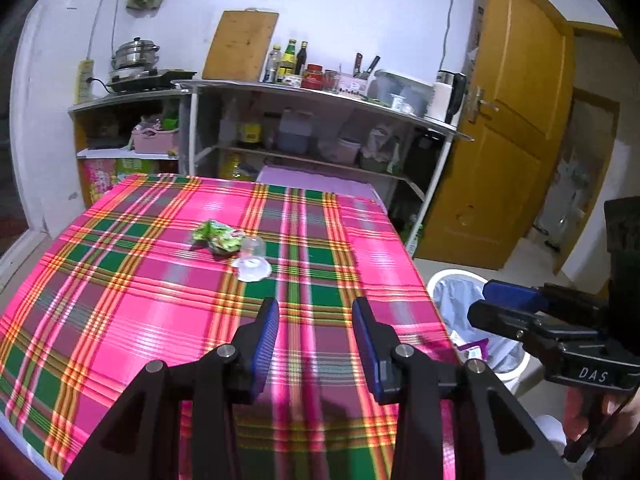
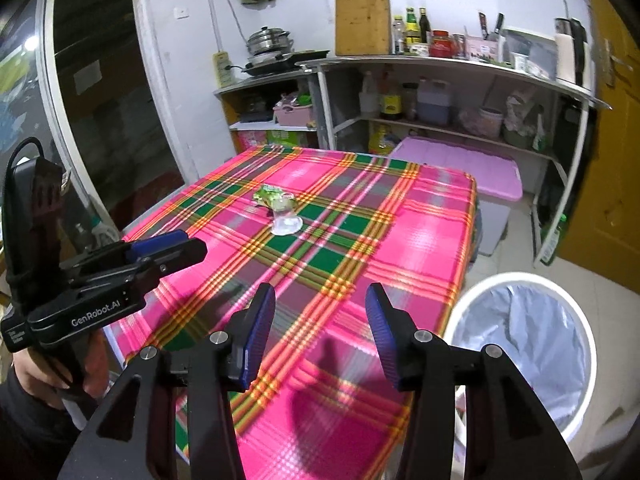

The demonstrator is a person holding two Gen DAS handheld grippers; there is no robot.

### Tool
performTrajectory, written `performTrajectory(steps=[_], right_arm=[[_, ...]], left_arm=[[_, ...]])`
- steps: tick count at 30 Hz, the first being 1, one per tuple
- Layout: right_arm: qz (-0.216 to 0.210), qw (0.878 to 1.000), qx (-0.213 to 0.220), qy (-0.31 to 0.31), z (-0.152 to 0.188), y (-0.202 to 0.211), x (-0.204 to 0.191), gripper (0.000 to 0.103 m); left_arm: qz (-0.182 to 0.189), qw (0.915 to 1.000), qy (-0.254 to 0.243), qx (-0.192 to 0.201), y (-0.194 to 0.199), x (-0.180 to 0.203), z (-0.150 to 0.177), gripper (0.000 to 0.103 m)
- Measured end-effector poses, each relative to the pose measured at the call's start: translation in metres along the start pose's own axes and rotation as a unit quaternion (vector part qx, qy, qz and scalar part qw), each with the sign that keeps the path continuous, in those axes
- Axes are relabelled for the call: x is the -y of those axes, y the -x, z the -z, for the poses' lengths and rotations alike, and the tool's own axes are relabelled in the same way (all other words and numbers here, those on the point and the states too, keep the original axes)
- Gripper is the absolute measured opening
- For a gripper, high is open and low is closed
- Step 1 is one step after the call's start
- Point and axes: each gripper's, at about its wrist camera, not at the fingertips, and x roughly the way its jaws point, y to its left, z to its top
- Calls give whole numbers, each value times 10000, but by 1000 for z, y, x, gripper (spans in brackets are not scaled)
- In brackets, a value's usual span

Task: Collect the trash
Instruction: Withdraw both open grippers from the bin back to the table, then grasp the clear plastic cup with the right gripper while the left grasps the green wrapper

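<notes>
A crumpled green wrapper [image 1: 218,236] and a clear plastic cup with a white lid [image 1: 252,260] lie mid-table on the pink plaid cloth [image 1: 140,280]; they also show in the right wrist view, wrapper [image 2: 271,196] and cup [image 2: 286,220]. My left gripper [image 1: 316,320] is open and empty above the near part of the table. My right gripper [image 2: 320,312] is open and empty above the table's near right corner. A white bin with a grey liner [image 2: 520,340] stands on the floor right of the table, with some trash inside in the left wrist view [image 1: 472,320].
Shelves [image 1: 320,128] with bottles, jars and a kettle stand behind the table. A pink storage box [image 2: 460,164] sits beyond the far edge. A yellow door [image 1: 500,140] is at the right. A stove with a pot [image 1: 136,64] is at the back left.
</notes>
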Motion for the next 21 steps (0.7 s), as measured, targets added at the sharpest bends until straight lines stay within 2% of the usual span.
performTrajectory(steps=[12,21], right_arm=[[-147,9988,-247,385,-30,-59,-16,48],[-257,9966,-496,598,-50,-115,-33,49]], left_arm=[[-550,9984,122,-81,-30,-51,-18,38],[-716,9965,426,-118,-41,-97,-18,38]])
